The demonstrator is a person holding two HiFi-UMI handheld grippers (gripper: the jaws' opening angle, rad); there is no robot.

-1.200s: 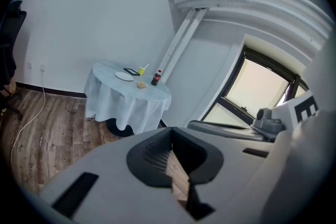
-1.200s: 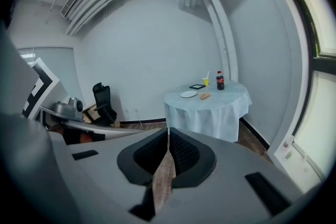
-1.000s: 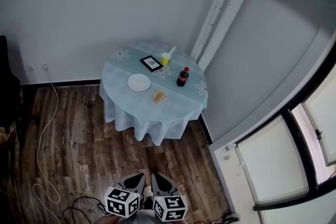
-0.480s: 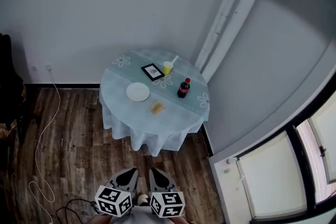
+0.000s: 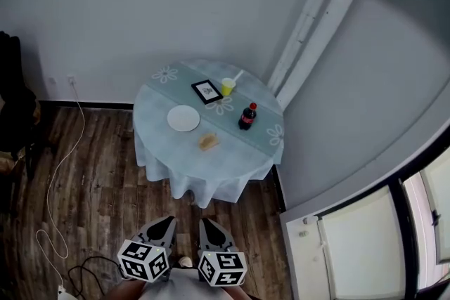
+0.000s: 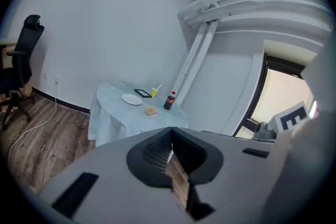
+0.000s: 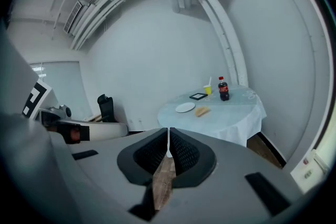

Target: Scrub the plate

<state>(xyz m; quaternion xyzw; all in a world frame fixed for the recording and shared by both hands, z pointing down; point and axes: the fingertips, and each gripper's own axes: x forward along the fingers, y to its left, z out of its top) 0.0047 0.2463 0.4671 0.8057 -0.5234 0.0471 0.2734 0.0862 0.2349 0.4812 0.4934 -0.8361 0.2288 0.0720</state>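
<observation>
Plate (image 5: 183, 118) lies on the round bench (image 5: 232, 159), a sponge-like pad (image 5: 208, 142) just beside it, probably for scrubbing; well apart, the left hand-held gripper (image 5: 167, 223) and right hand-held gripper (image 5: 205, 225) are clenched on nothing, pointing benchward, presumably approaching

Tablecloth (image 5: 211, 168) pale cloth, soft folds; floor (image 5: 98, 186) wood-grain planks; plate (image 5: 183, 118) smooth.

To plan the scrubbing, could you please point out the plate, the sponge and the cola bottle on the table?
plate (image 5: 183, 118), head view, centre of its white face.
sponge (image 5: 208, 142), head view, middle of its top.
cola bottle (image 5: 245, 119), head view, its dark body.
</observation>
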